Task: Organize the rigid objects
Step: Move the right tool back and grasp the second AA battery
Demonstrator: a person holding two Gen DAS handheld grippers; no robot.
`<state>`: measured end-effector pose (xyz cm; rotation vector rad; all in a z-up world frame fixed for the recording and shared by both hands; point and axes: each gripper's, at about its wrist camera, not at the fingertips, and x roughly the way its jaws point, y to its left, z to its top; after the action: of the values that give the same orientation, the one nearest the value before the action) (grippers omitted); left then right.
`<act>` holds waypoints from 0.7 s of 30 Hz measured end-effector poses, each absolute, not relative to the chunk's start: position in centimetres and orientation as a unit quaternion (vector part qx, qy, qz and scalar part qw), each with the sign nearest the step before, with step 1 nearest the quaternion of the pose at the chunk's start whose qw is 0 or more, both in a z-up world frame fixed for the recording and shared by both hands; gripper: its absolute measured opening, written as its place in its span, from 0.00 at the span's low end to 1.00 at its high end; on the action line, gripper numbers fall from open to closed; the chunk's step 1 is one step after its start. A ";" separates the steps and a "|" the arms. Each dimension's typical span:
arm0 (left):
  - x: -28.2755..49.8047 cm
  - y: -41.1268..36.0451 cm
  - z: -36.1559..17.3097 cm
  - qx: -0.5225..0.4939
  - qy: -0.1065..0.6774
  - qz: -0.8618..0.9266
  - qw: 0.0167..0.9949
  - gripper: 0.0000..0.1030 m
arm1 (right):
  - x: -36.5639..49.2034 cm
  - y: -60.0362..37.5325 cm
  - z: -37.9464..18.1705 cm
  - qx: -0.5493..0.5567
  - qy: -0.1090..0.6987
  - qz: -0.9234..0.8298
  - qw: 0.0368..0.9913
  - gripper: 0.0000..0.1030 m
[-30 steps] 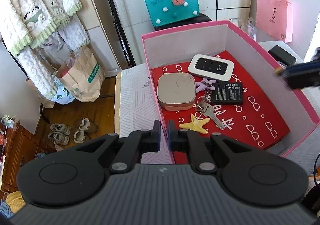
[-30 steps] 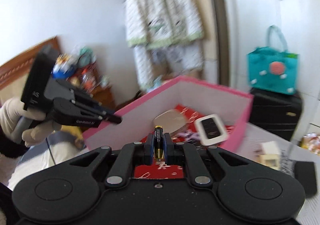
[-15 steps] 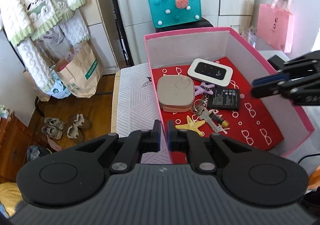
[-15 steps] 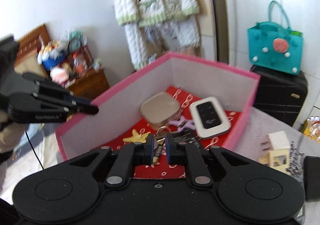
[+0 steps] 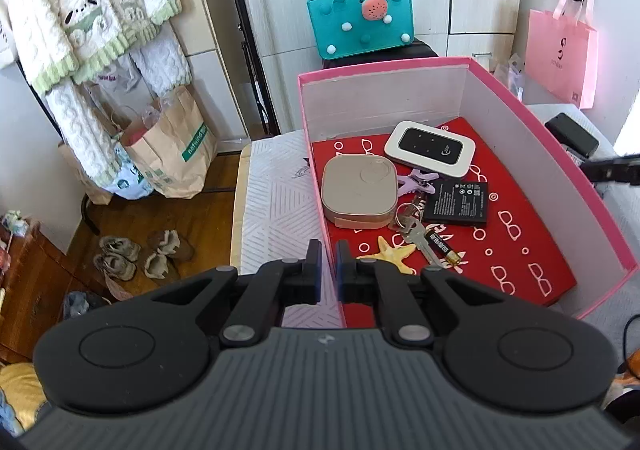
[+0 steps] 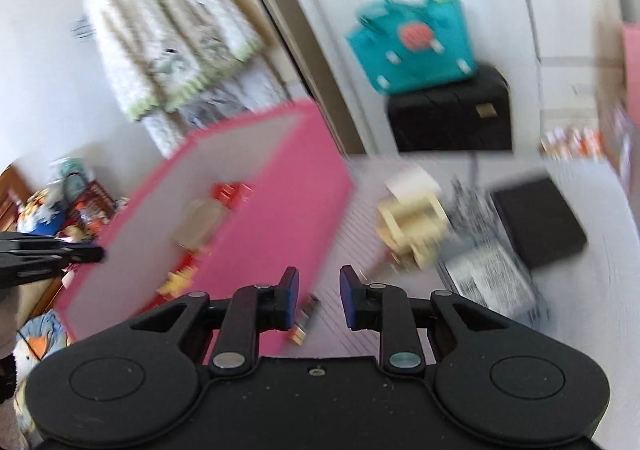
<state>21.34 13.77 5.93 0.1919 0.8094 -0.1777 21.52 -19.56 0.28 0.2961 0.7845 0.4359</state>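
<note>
left gripper (image 5: 328,266): jaws nearly together, on the near wall of the pink box (image 5: 560,154).
right gripper (image 6: 319,292): jaws opening, nothing between them, over the white surface beside the box.
battery (image 5: 442,246): lies in the box, touching the keys (image 5: 408,224), near the starfish (image 5: 394,252).
second battery (image 6: 304,320): outside the box, blurred.

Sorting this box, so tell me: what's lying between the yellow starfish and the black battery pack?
In the left wrist view, the keys and a small black battery lie between the starfish and the battery pack.
</note>
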 end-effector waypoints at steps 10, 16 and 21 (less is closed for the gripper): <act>21.8 14.4 5.9 0.090 0.393 -0.086 0.911 0.10 | 21.1 -16.5 -2.9 0.108 0.397 0.234 0.881 0.27; 21.9 14.4 5.9 0.088 0.394 -0.090 0.910 0.09 | 21.5 -14.2 -3.1 0.048 0.398 0.233 0.886 0.27; 21.9 14.8 5.9 0.075 0.397 -0.092 0.910 0.09 | 21.4 -14.0 -3.4 0.021 0.402 0.233 0.885 0.11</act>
<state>21.88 14.83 5.89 0.1553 0.8188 -0.1897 21.39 -14.03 -3.42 0.0436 0.8361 0.4852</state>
